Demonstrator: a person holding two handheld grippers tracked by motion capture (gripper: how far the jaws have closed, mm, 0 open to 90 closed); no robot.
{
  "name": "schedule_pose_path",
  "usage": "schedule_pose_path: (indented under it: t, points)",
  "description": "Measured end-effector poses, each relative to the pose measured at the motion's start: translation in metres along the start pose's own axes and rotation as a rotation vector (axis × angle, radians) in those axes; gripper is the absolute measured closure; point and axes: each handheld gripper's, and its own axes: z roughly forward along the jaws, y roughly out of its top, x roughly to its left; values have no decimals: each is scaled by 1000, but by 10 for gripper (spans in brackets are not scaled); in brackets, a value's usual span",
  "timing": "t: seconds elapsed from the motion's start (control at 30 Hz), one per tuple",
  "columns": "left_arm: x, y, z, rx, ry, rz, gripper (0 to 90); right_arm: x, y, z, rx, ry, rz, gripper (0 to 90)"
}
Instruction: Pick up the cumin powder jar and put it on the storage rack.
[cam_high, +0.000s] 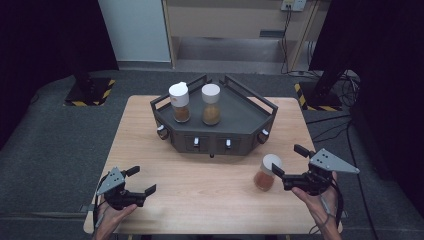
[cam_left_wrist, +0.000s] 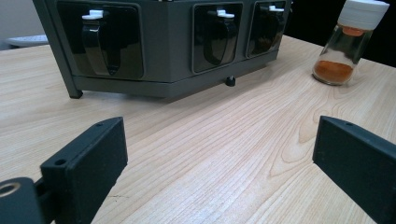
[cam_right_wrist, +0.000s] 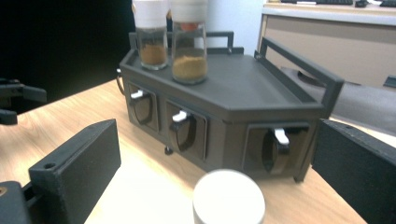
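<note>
The right gripper (cam_high: 290, 165) has its jaws spread wide and empty, flanking a white-capped spice jar (cam_high: 266, 173) at the table's four o'clock. The left gripper (cam_high: 141, 181), equally wide and empty, waits at seven o'clock. The jar is probably light, rigid glass, smooth and breakable; gripping its body below the cap looks safest. Three jars in all: two (cam_high: 179, 102) (cam_high: 210, 104) stand on the single dark rack (cam_high: 250, 117) at twelve o'clock.

A pale wooden bench (cam_high: 150, 150) fills the middle of the frame. On it stand a dark rack (cam_high: 240, 127) at upper centre and a jar (cam_high: 266, 173) at lower right.
</note>
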Motion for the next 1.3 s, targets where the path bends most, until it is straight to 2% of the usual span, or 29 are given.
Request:
schedule_pose_path:
  t: [0.27, 0.37, 0.6, 1.07, 1.3]
  points:
    - [0, 0, 0, 0, -1, 3, 22, 0, -25, -8, 11, -10, 21, 14]
    - [0, 0, 0, -1, -2, 3, 22, 1, -32, -10, 19, -24, 19, 14]
    - [-1, 0, 0, -3, -3, 4, 22, 3, -47, -12, 33, -25, 37, 15]
    - [-1, 0, 0, -3, -3, 14, 22, 3, -69, -15, 69, 18, 50, 15]
    - [-2, 2, 1, -1, -15, 29, 22, 1, -74, -12, 81, 42, 34, 15]
